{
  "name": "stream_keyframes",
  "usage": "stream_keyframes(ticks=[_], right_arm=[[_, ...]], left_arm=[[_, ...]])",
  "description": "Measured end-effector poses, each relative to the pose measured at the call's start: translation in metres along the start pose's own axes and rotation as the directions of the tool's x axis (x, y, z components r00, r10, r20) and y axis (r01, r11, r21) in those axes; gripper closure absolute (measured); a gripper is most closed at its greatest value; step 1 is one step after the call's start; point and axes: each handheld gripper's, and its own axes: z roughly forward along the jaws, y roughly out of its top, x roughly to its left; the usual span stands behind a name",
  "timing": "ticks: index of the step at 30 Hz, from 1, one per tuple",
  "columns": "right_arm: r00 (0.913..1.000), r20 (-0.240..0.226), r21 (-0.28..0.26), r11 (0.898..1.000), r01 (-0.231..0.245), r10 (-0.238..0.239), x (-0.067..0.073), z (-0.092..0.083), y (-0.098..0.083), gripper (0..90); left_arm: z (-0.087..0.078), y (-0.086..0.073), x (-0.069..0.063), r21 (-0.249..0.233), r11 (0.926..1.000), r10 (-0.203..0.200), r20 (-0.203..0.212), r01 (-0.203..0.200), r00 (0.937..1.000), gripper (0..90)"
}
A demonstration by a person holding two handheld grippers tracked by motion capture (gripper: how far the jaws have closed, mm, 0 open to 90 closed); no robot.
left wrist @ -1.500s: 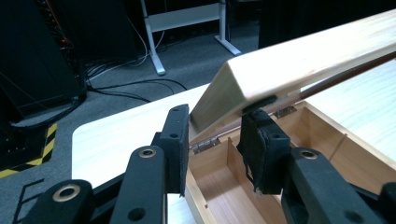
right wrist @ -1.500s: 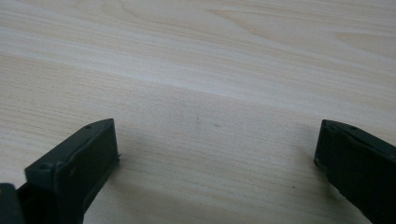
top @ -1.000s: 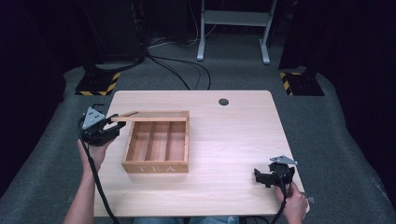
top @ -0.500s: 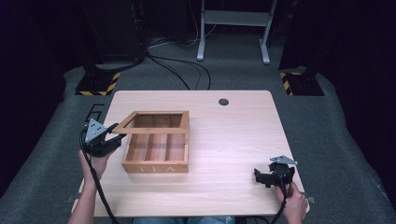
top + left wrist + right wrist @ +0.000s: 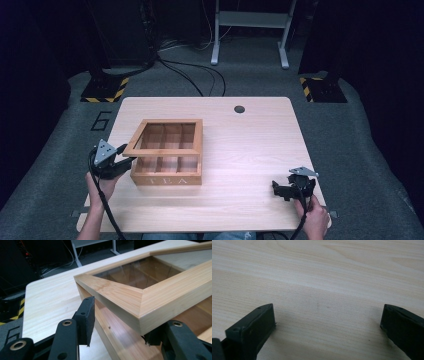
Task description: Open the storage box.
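While the high view places the tea box (image 5: 167, 160) left of centre on the table (image 5: 250, 145), its lid (image 5: 165, 137) propped ajar, the left gripper view shows a lid corner (image 5: 140, 302) between the left gripper (image 5: 120, 325)'s jaws, which have just been opening, one pad clear of the wood. The right gripper (image 5: 291, 189) rests spread wide and empty near the table's right front corner.

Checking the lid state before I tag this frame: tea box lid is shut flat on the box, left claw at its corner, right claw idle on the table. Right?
Not quite. The lid is not shut flat: it is raised and tilted above the tea box, as the high view shows. The left claw is at its corner, jaws having just been opening, and the right claw rests idle on the table.
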Motion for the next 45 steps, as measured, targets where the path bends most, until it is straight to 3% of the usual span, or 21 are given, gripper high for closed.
stream_keyframes(ticks=[12,16,21,25,34,37,38,45], right_arm=[[1.0000,0.000,0.000,1.000,0.000,0.000,0.000,0.000,0.000,0.0],[1.0000,0.000,0.000,1.000,0.000,0.000,0.000,0.000,0.000,0.0],[1.0000,0.000,0.000,1.000,0.000,0.000,0.000,0.000,0.000,0.0],[1.0000,0.000,0.000,1.000,0.000,0.000,0.000,0.000,0.000,0.0],[1.0000,0.000,-0.001,1.000,0.000,0.000,0.000,0.000,0.000,0.0],[1.0000,0.000,0.000,1.000,0.000,0.000,0.000,0.000,0.000,0.0],[1.0000,0.000,0.000,1.000,0.000,0.000,0.000,0.000,0.000,0.0],[1.0000,-0.001,-0.004,1.000,-0.006,0.006,0.000,0.000,0.000,0.0]], left_arm=[[0.007,-0.021,-0.003,0.062,0.9978,-0.027,0.045,0.024,0.9986,45.2],[0.010,-0.025,-0.003,0.076,0.9956,-0.061,0.070,0.055,0.9957,43.9],[0.012,-0.029,-0.005,0.124,0.9900,-0.081,0.108,0.068,0.9908,37.5],[0.012,-0.032,-0.004,0.131,0.9879,-0.101,0.133,0.083,0.9861,31.5],[0.004,-0.038,-0.003,0.129,0.9887,-0.095,0.148,0.076,0.9844,16.3],[0.005,-0.044,-0.006,0.159,0.9855,-0.083,0.149,0.059,0.9854,13.5],[0.007,-0.048,-0.007,0.174,0.9833,-0.080,0.144,0.055,0.9863,6.1],[0.005,-0.068,-0.012,0.156,0.9811,-0.132,0.106,0.115,0.9856,3.5]])
